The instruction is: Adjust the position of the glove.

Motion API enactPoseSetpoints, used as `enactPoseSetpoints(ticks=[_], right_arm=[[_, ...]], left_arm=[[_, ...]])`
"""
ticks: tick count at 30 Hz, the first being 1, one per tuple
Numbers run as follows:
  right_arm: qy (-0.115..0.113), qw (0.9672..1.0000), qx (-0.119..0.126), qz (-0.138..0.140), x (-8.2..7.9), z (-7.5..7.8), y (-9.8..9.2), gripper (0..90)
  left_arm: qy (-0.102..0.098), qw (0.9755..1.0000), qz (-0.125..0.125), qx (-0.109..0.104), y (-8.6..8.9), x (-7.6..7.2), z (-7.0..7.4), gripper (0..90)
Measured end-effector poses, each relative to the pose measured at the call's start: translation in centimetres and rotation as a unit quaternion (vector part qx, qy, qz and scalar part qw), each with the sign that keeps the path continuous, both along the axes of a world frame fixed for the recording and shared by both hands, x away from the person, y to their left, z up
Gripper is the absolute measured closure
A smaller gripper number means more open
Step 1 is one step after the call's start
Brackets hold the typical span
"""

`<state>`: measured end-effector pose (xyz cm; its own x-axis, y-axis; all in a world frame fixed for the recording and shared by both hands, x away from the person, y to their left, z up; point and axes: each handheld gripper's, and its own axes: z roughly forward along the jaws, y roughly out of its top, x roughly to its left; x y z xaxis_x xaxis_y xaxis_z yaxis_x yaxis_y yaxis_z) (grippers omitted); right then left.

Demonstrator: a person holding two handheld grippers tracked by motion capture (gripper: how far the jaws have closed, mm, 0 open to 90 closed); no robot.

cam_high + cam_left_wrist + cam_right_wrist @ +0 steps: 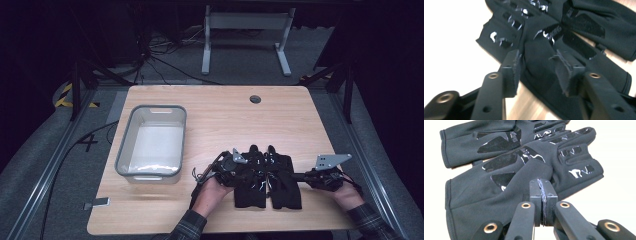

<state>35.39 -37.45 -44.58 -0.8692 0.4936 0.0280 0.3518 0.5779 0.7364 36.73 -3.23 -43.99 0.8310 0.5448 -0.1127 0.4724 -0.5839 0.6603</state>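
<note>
Two black gloves are lying flat side by side near the front edge of the bench (215, 107), fingers pointing away from the person and cuffs toward them. The left glove (250, 175) and the right glove (285, 177) are lying just beside each other, apparently touching along their inner edges. Glossy printed patches are catching the light on their fingers and palms.

The left tool (540, 72) is sitting at the outer edge of the left glove, jaws spread apart, with glove fabric lying in the gap between them. In the left gripper view the pads are not pressing on the cloth, so this tool is released and grasping nothing.

The right tool (543, 202) is pointing at the outer edge of the right glove, its jaws clenched pad against pad. In the right gripper view nothing is showing between the pads; the glove is lying just ahead of and under the tips. Whether the tips are touching the fabric cannot be told.

The person's hands are coming in from the bottom of the high view, plaid sleeves at the wrists.

A grey plastic bin (125, 150) is standing well apart on the left half of the bench, its white inside showing. A small round hole (255, 99) is showing near the far edge.
</note>
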Motion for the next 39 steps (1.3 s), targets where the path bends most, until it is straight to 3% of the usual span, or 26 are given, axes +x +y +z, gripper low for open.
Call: enactPoseSetpoints(ticks=[10,16,19,25,26,31,34,39], right_arm=[[0.004,1.0000,-0.004,0.001,-0.6,-0.1,-0.1,89.9],[0.006,0.9999,-0.012,0.006,-0.7,-0.3,0.1,89.9],[0.007,0.9998,-0.014,0.008,-0.7,-0.4,0.1,90.0],[0.009,0.9995,-0.026,0.013,-0.6,-0.6,0.4,90.0],[0.009,0.9995,-0.026,0.014,-0.6,-0.7,0.4,90.0],[0.013,0.9994,-0.029,0.016,-0.6,-0.8,0.7,90.0],[0.012,0.9993,-0.029,0.020,-0.6,-0.9,0.8,90.0],[0.016,0.9993,-0.025,0.021,-0.5,-0.9,1.1,90.0]], left_arm=[[0.015,0.9997,0.021,-0.005,0.4,-1.0,-0.8,38.7],[0.029,0.9993,0.026,0.005,-0.2,-1.0,-1.6,37.1],[0.025,0.9993,0.027,0.004,-0.4,-1.0,-1.7,36.7],[0.010,0.9991,0.038,0.015,-0.5,-1.1,-1.7,49.3],[0.009,0.9989,0.044,0.018,-0.4,-1.1,-1.6,58.9],[0.024,0.9987,0.045,0.005,-0.3,-0.8,-1.6,79.2],[0.026,0.9986,0.046,0.003,-0.2,-0.7,-1.5,82.8],[0.034,0.9978,0.053,-0.022,0.3,-0.5,-1.1,83.4]])
